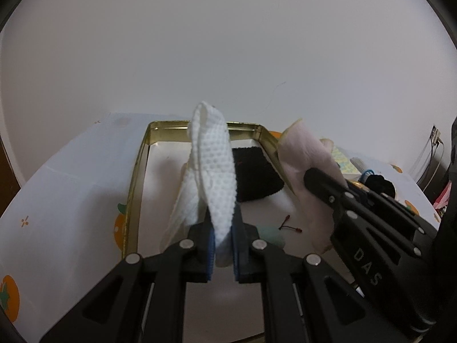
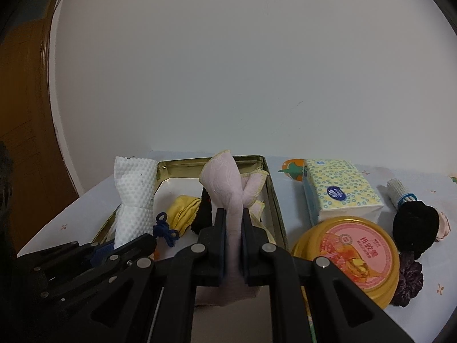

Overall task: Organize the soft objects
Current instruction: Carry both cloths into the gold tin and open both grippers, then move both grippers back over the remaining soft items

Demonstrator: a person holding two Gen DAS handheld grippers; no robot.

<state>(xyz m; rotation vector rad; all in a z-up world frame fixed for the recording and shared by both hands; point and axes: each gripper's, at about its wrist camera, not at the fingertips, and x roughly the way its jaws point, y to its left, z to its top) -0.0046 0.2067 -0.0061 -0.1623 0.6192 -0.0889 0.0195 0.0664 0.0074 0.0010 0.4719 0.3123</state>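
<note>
White cloth point(image 1: 212, 168): clamped in left gripper point(image 1: 222, 245), above gold tin point(image 1: 137, 171) | pink cloth point(image 2: 225, 188): clamped in right gripper point(image 2: 232, 243), at 3 o'clock | handling: light, limp, droops; take hold at bunched fold.

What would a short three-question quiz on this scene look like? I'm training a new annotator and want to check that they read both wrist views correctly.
1. True or false: the left gripper is shut on the white dotted cloth.
2. What does the right gripper hold? A) the tissue pack B) the pink cloth C) the black scrunchie
3. Fill in: the black knitted piece lies inside the gold ____.

Key:
1. True.
2. B: the pink cloth is pinched between its pads; the tissue pack and black scrunchie sit on the table.
3. Tin.
</note>
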